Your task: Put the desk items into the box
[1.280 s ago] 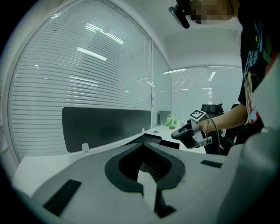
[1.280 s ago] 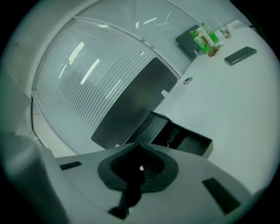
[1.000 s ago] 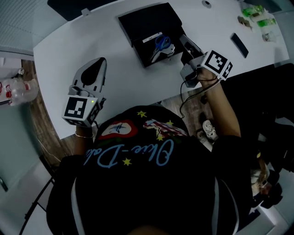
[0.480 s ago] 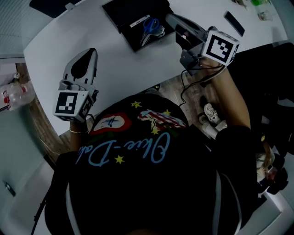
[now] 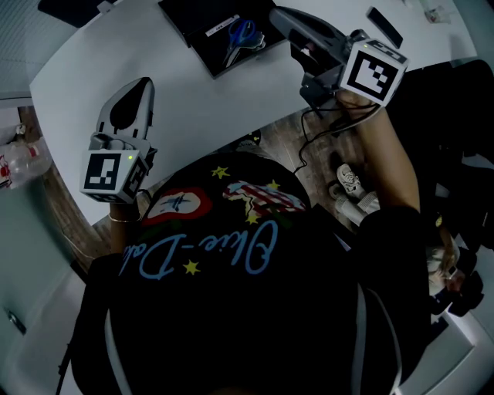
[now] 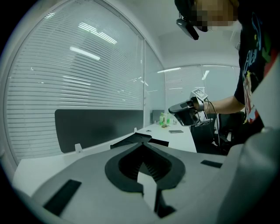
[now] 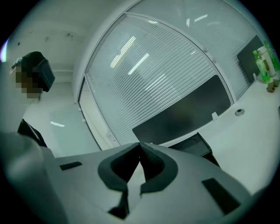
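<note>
A black box (image 5: pixel 202 23) lies open on the white desk (image 5: pixel 85 69) at the top of the head view, with blue-handled scissors (image 5: pixel 241 32) inside it. My right gripper (image 5: pixel 276 12) hovers just right of the box, shut and empty; in its own view the right gripper (image 7: pixel 140 143) has its tips touching, with the box (image 7: pixel 197 148) beyond them. Over bare desk left of the box, my left gripper (image 5: pixel 144 80) is also shut with nothing held. The left gripper (image 6: pixel 142 144) looks towards the box (image 6: pixel 158 142) and the right gripper (image 6: pixel 186 114).
A flat black item (image 5: pixel 384 27) lies on the desk right of the right gripper. Green bottles (image 7: pixel 266 61) stand far off on the desk. A dark divider panel (image 6: pixel 96 129) runs along the desk's back. Under the desk edge lie shoes (image 5: pixel 349 181) and a cable (image 5: pixel 309 139).
My right gripper has lifted away from the box's right side and rolled, its marker cube now nearer the head camera. The left gripper has hardly shifted. Both stay shut.
</note>
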The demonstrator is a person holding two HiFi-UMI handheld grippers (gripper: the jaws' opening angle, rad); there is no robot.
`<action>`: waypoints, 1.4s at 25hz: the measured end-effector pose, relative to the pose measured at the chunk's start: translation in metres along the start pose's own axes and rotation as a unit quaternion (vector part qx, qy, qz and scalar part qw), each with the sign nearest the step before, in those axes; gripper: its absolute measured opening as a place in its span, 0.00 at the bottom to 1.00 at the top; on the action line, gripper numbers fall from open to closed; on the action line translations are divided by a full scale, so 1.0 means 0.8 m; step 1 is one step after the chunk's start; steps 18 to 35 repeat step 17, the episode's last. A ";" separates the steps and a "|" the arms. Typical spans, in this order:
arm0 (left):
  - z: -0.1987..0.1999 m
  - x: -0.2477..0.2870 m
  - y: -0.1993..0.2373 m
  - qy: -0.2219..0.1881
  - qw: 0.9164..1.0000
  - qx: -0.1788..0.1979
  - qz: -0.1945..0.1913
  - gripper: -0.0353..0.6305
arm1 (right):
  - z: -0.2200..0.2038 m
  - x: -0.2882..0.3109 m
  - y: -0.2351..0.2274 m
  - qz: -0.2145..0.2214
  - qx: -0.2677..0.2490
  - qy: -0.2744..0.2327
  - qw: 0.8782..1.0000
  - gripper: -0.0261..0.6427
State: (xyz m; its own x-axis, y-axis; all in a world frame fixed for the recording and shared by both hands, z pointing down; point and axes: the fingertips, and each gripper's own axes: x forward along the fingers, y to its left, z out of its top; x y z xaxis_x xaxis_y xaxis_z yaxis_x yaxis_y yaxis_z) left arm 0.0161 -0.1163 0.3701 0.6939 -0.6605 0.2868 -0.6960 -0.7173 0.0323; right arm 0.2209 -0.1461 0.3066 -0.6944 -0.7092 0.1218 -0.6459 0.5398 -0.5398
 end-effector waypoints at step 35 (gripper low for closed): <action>-0.002 0.014 -0.009 0.003 1.000 -0.008 -0.012 0.06 | 0.008 -0.011 0.017 0.000 -0.021 0.002 1.000 0.05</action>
